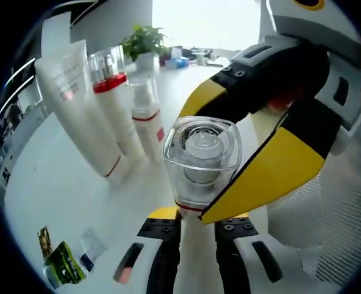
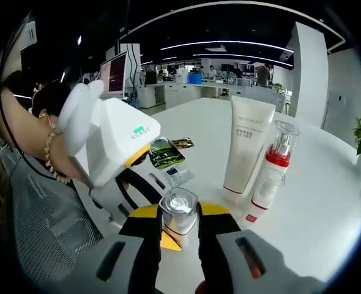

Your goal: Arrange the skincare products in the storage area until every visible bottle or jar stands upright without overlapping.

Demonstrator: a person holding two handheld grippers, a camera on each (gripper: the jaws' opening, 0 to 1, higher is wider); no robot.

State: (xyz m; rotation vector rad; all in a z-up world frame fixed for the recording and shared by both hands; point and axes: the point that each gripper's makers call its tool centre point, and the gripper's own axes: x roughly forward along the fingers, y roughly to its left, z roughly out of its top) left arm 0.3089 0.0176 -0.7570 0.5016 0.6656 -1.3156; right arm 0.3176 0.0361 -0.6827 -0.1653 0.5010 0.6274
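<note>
Skincare containers number four on the white tabletop [image 2: 327, 202]. Three stand upright in a tight row: one tall white tube [image 2: 246, 147] on its cap, one pump bottle with a red collar [image 2: 277, 160] just beside it, and one smaller white bottle with a clear cap [image 2: 266, 195] in front of that. In the left gripper view the same three stand to the upper left, tube [image 1: 76, 104], red-collared bottle [image 1: 113, 98] and small bottle [image 1: 147, 119].

The fourth is a bottle with a clear faceted cap [image 1: 202, 160]. It sits between the jaws of both claws at once. The right claw [image 2: 179, 229] is closed narrowly around it, with the cap [image 2: 178, 207] showing just above the jaw tips. The left claw [image 1: 197, 228] meets the same bottle at its base, jaws close together on either side; whether they press it I cannot tell.

Several small sachets [image 2: 167, 153] lie flat on the tabletop beyond the held bottle, well apart from the standing row. One potted plant [image 1: 142, 44] stands at the far edge.
</note>
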